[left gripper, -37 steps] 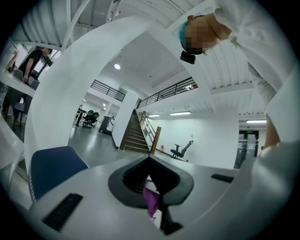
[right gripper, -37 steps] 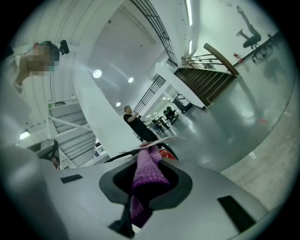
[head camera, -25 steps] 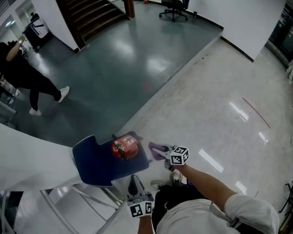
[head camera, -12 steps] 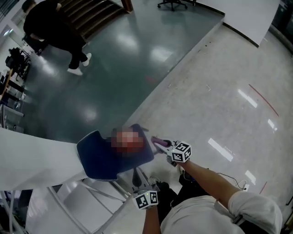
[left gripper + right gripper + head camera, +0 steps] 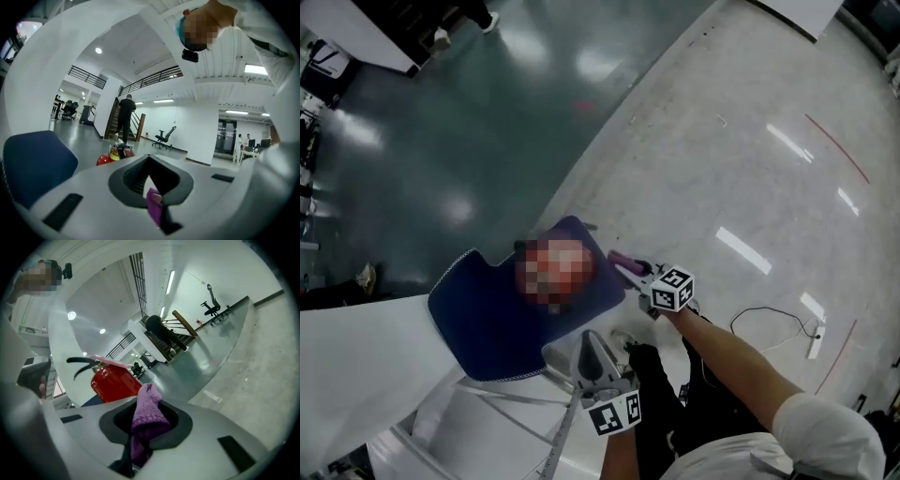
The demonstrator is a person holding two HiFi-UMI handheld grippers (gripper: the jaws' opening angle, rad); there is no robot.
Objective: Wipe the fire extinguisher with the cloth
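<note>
The right gripper (image 5: 140,437) is clenched on the cloth (image 5: 146,420), a purple knit with a nubbly weave that stands up out of the dark jaw well in a soft rounded lump. Just behind it is the fire extinguisher (image 5: 115,380), a glossy red cylinder with a thin black curved lever (image 5: 84,363). Whether cloth and cylinder touch cannot be told. The extinguisher stands on the padded blue seat (image 5: 502,319) of a chair, whose edge is rounded. The left gripper (image 5: 157,213) hangs lower and nearer the person with its jaws drawn together; a small smooth purple piece shows at the tips, and what it is cannot be made out. The floor is two-toned: dark green and mirror-glossy on one side, pale and speckled on the other, where a thin dark cable (image 5: 759,319) lies. The head view hides the extinguisher under a mosaic patch, while the gripper views show it plainly. The left gripper view alone gives the room beyond – a person (image 5: 125,117) at a staircase and an office chair (image 5: 164,137) by a white wall.
</note>
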